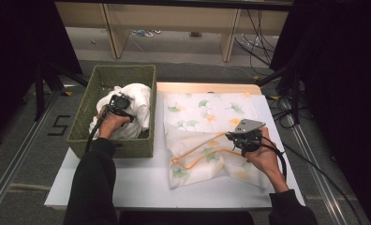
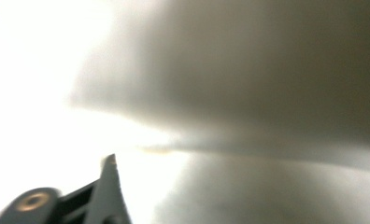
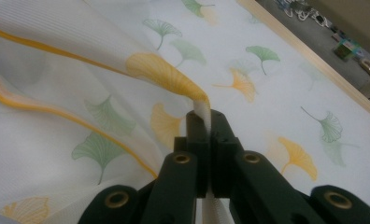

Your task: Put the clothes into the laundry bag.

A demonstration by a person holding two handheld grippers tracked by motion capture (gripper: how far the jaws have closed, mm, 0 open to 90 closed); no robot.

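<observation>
Here, line by line:

Left gripper: the left gripper (image 1: 119, 102) is sitting inside the green woven basket (image 1: 80, 123), nose down in the white cloth (image 1: 137, 107) that is bunched there. The left gripper view is showing only one black jaw low at the left edge, hard against pale, blurred fabric; whether the jaws are pinching that cloth I cannot tell.

Right gripper: the right gripper (image 1: 245, 139) is holding near the table's right edge. Its jaws are standing closed and clamping a pinched-up fold of the leaf-print cloth (image 1: 207, 122).

Leaf-print cloth: it is lying spread over the right half of the white table (image 1: 141, 183), reaching toward the far edge, with an orange-trimmed hem folded across it near the middle.

Basket: it is standing at the table's left edge, its near wall just beside the person's left sleeve (image 1: 93, 183).

Open room: the near strip of the table, along the front edge between both forearms, is lying bare; a narrow gap is running between the basket's right wall and the leaf-print cloth.

What each view is adding: the high view is giving the layout of basket, cloths and edges; the right gripper view is showing the leaf-print cloth (image 3: 267, 70) rising into the closed jaws, with the table's wooden far rim (image 3: 314, 60) beyond.
</observation>
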